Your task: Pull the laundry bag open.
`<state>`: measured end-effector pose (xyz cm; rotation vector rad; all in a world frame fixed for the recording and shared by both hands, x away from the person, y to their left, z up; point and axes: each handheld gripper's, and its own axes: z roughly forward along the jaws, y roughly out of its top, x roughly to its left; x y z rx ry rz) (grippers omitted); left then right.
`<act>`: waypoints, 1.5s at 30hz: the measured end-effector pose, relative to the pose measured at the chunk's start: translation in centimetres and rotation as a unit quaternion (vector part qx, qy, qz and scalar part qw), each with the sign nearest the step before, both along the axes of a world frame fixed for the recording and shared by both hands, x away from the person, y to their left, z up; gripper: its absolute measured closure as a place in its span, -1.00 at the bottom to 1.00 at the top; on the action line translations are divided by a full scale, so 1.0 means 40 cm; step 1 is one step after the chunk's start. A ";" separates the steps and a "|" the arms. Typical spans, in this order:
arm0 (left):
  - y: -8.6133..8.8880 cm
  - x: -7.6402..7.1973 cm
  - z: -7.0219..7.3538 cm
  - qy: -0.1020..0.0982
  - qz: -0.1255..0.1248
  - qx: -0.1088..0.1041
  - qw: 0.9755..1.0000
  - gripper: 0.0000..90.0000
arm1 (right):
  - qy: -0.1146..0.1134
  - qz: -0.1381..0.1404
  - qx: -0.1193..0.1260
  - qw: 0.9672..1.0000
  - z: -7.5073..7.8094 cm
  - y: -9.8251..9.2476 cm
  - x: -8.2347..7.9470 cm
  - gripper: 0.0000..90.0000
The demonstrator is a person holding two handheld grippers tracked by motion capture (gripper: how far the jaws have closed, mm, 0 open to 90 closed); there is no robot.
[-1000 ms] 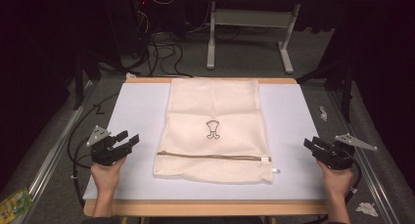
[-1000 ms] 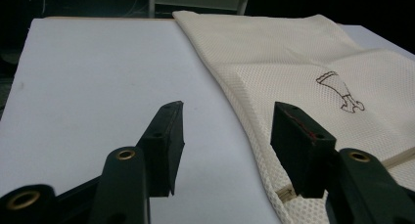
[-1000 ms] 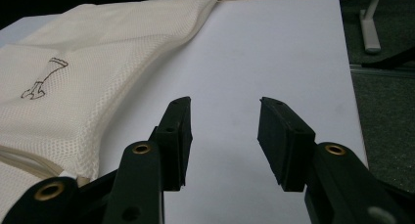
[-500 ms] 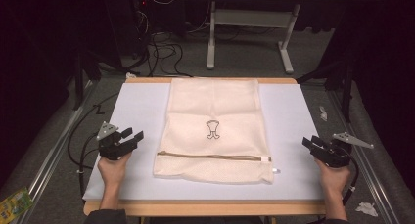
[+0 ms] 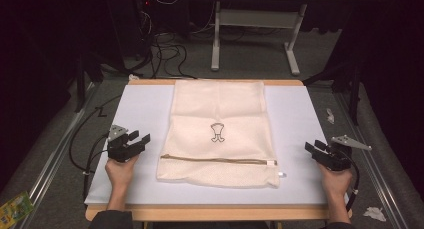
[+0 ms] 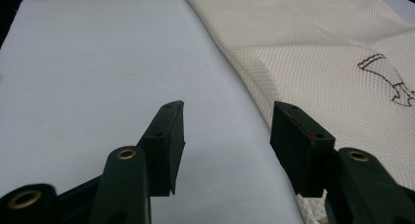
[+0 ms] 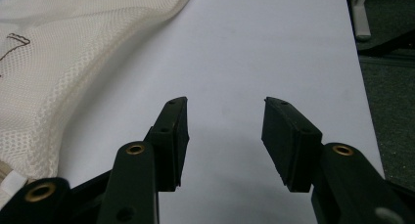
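Cream mesh laundry bag (image 5: 220, 131) lying flat mid-table on white mat (image 5: 135, 109), zipper (image 5: 217, 160) along the near edge, closed. Approach stage, by the look of it: nothing gripped yet. Left gripper (image 5: 141, 141) just beside the bag's left edge, jaws wide apart and empty. Right gripper (image 5: 311, 149) near the right edge but apart from it, jaws just opened further, nothing between them. Next, probably: closing in on the near corners.
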<state>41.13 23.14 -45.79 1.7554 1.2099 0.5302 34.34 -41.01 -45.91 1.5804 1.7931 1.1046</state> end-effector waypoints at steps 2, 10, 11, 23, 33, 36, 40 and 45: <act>-0.003 0.003 -0.004 0.001 0.000 0.001 1.000 0.04 | 0.000 0.000 -0.001 1.000 -0.002 0.003 0.003 0.18; -0.012 0.019 -0.022 0.014 0.002 0.014 1.000 0.02 | 0.006 0.000 -0.013 1.000 -0.012 0.013 0.018 0.18; -0.013 0.020 -0.024 0.015 0.002 0.015 1.000 0.02 | 0.006 0.001 -0.016 1.000 -0.014 0.015 0.021 0.18; -0.021 0.034 -0.042 0.018 0.013 0.026 0.999 0.02 | 0.019 0.001 -0.034 0.999 -0.024 0.035 0.041 0.18; -0.023 0.043 -0.051 0.019 0.021 0.033 0.999 0.02 | 0.029 0.001 -0.040 0.999 -0.032 0.048 0.050 0.18; -0.026 0.045 -0.056 0.021 0.022 0.039 0.999 0.02 | 0.027 0.002 -0.042 0.999 -0.035 0.050 0.051 0.18; -0.029 0.047 -0.060 0.022 0.022 0.041 0.999 0.02 | 0.030 0.001 -0.042 0.999 -0.037 0.049 0.052 0.17; -0.030 0.047 -0.062 0.024 0.022 0.042 0.999 0.02 | 0.032 -0.001 -0.042 0.999 -0.038 0.050 0.052 0.17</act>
